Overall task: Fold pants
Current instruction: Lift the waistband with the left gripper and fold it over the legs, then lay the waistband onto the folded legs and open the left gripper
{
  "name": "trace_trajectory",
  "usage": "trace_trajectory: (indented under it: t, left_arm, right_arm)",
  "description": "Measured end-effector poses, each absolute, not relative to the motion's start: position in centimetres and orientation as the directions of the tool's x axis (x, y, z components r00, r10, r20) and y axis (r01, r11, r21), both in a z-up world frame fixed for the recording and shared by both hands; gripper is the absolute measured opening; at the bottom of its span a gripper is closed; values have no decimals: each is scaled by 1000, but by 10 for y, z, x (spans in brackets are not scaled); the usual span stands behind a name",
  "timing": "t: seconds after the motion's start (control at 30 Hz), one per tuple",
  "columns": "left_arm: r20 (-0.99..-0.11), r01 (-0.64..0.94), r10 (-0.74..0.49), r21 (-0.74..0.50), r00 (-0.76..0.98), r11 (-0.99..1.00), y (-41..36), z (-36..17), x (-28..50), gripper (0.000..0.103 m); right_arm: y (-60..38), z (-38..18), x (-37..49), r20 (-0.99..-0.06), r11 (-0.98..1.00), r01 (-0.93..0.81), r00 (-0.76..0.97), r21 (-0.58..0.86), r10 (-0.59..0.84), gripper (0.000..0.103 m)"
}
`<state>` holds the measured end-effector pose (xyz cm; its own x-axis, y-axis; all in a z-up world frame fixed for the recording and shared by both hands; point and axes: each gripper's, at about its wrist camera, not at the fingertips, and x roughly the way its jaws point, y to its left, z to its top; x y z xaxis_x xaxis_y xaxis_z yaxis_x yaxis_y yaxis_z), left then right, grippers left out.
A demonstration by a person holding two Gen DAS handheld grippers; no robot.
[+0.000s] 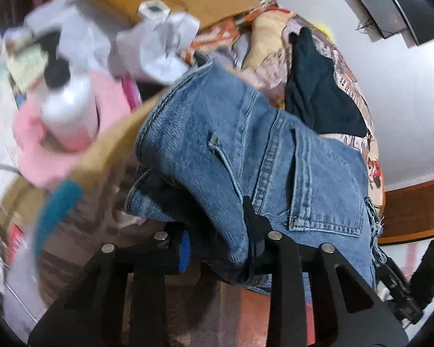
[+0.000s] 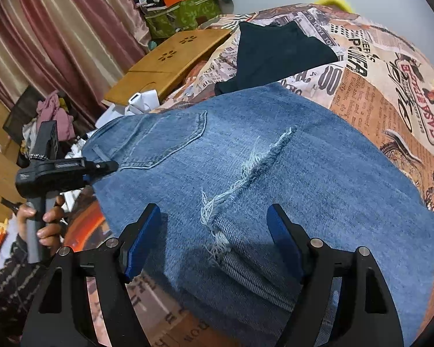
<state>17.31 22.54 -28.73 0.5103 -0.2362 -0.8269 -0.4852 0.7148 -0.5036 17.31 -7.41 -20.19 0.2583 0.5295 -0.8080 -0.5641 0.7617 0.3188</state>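
Note:
Blue ripped jeans [image 2: 275, 179] lie spread on a bed with a newspaper-print cover [image 2: 390, 92]. My right gripper [image 2: 214, 231] is open, its blue pads either side of a frayed tear in the denim, just above the cloth. My left gripper [image 1: 217, 245] is shut on the jeans' waistband end [image 1: 246, 159], which bunches over its fingers. In the right wrist view the left gripper [image 2: 110, 166] pinches the waistband edge next to the back pocket [image 2: 170, 138], held by a hand [image 2: 47, 219].
A dark folded garment [image 2: 277, 49] lies on the bed beyond the jeans. A wooden lap table [image 2: 170, 63] and white paper [image 2: 141, 101] sit at the bed's far left. A pink cloth [image 1: 58, 133] and white bottle [image 1: 69, 107] are left of the jeans.

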Motion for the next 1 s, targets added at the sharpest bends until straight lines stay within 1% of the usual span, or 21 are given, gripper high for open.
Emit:
trace_trajectory:
  t: [0.1,0.23,0.3,0.37,0.5,0.63,0.77,0.9,1.0]
  left_arm:
    - [-826,-471,-147,-447,545,761,225,-261,174,23]
    - [-799,-443,-7,-341,601,830,216,-215,178,20]
    - [-769,-422,73,-267,635,867,205,-190,176,20]
    - [-719,-397,153,-183,678,899,189,-157,176,19]
    - [-626,-347,212,-100,750,932,158,-103,182,19]
    - [-556,-274,202,-49,806,960,115,-62,191,18]
    - [-506,-184,152,-12,849,983,60,-36,204,18]
    - [-478,-83,79,12,875,996,1,-21,216,18]
    - [-481,-17,30,32,876,999,-39,-21,229,18]
  right_arm:
    - [-87,-192,173,-788,763,-542,268,352,554,73]
    - [-117,-175,169,-773,794,-511,338,328,537,73]
    - [-136,-170,168,-772,814,-490,367,314,519,73]
    - [-163,-168,166,-778,845,-450,404,288,481,73]
    - [-213,-174,166,-801,899,-360,446,248,400,73]
    - [-263,-190,162,-826,937,-261,455,233,332,73]
    - [-298,-215,156,-853,957,-190,437,221,284,73]
    - [-311,-237,153,-852,936,-175,389,305,351,73]
    - [-312,-240,149,-840,926,-188,391,328,376,73]
